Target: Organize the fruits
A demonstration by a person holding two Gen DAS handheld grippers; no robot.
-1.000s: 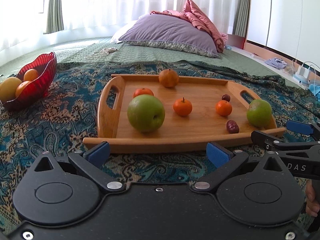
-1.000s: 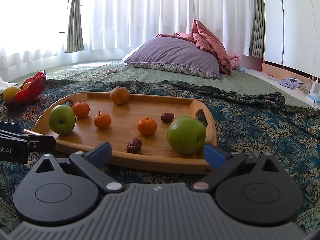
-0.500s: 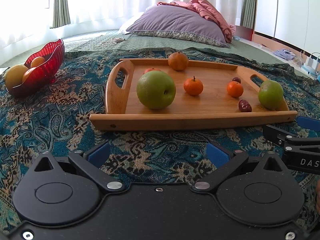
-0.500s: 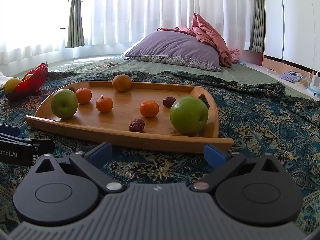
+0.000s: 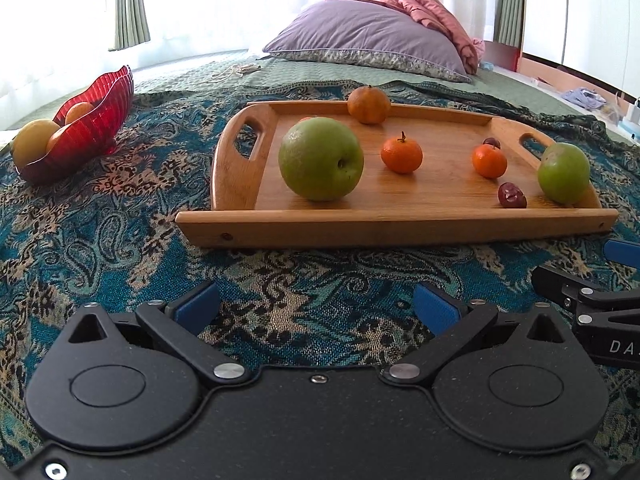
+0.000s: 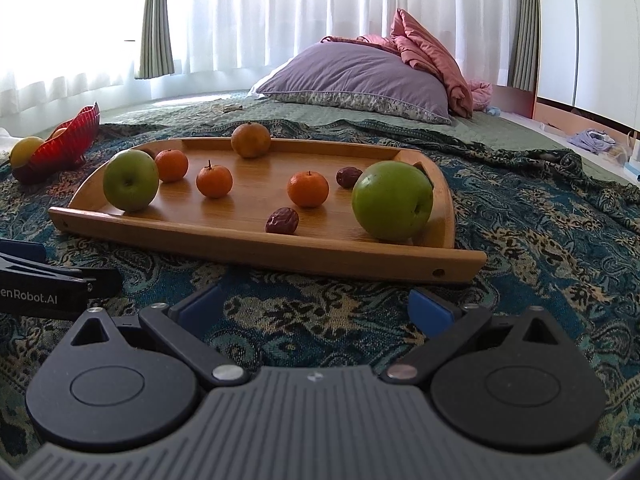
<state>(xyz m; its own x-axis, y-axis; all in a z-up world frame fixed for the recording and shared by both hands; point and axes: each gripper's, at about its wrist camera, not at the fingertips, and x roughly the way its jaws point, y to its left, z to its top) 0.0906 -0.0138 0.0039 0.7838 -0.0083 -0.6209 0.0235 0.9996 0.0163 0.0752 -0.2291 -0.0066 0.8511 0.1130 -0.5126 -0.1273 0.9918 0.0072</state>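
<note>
I see two big green apples (image 5: 321, 159) and small oranges (image 5: 401, 155) on my wooden tray (image 5: 396, 226). The red bowl (image 5: 94, 120) holds more fruit. My left claw (image 5: 316, 304) and right claw (image 6: 314, 306) are both wide apart, holding nothing.

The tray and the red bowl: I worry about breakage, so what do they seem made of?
The tray looks like wood, perhaps bamboo: fine straight grain, smooth satin sheen. The red bowl looks like ribbed glass or clear plastic, since light glows through it; which one cannot be told.
</note>
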